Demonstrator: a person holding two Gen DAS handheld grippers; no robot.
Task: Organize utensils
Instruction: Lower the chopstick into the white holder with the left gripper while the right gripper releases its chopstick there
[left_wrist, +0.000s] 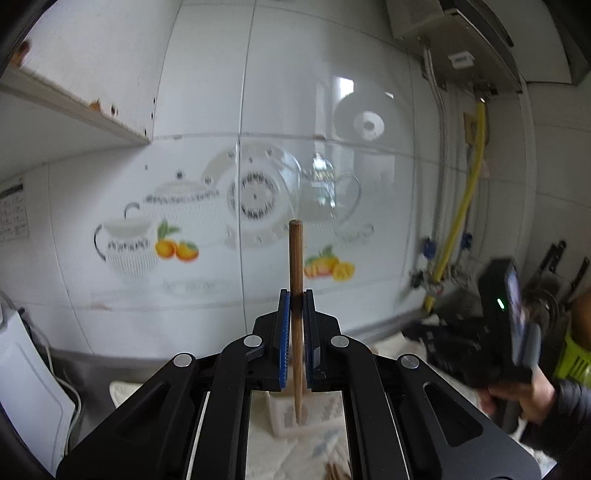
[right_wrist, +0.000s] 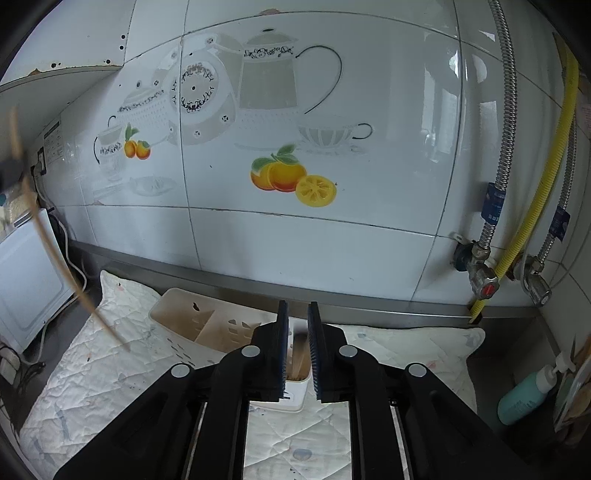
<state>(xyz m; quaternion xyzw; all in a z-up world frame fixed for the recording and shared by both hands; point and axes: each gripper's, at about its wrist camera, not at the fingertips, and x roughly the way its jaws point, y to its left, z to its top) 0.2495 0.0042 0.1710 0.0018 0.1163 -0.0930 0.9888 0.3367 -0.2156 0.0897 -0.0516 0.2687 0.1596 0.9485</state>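
My left gripper (left_wrist: 296, 295) is shut on a wooden chopstick (left_wrist: 295, 266) and holds it upright, its tip down over a white utensil holder (left_wrist: 288, 417) on the quilted mat (left_wrist: 280, 458). That chopstick also shows blurred at the left edge of the right wrist view (right_wrist: 44, 236). My right gripper (right_wrist: 297, 314) is open and empty just above the white utensil holder (right_wrist: 199, 325), which has several compartments. Chopsticks (right_wrist: 297, 354) stand in its near compartment, between my jaws. More chopsticks (left_wrist: 334, 470) lie on the mat below the left gripper.
A tiled wall with teapot and orange decals (right_wrist: 284, 173) stands behind. Gas pipes and valves (right_wrist: 484, 280) are at the right. A teal bottle (right_wrist: 524, 397) stands at the right, a white appliance (right_wrist: 26, 284) at the left. The right gripper shows in the left wrist view (left_wrist: 513, 314).
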